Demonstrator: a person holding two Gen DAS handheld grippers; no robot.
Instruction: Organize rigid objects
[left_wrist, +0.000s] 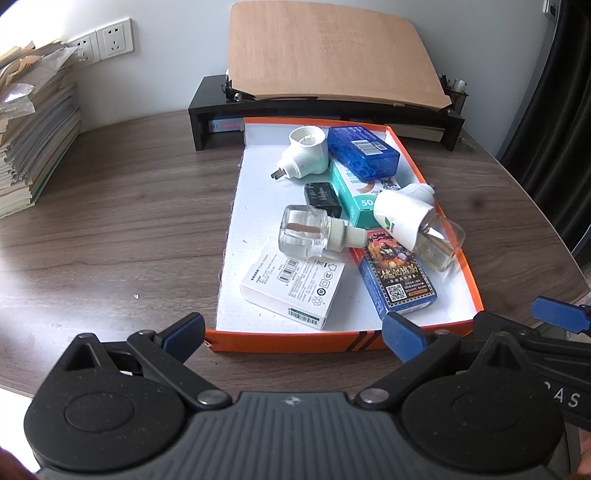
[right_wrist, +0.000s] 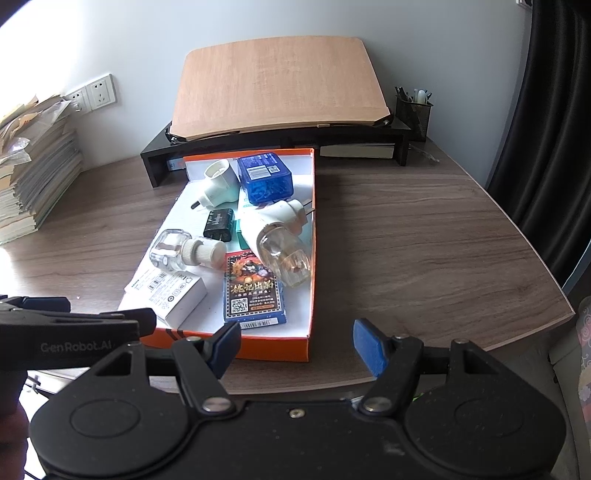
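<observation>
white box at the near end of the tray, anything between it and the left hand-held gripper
Only the tray's orange front wall stands between the open left hand-held gripper and the white box. Nothing covers the box's near half; the clear bottle rests on its far edge.

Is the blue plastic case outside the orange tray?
No, the blue plastic case lies inside the orange tray, at its far end.

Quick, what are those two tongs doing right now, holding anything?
Left tongs: open, holding nothing.
Right tongs: open, holding nothing.
</observation>
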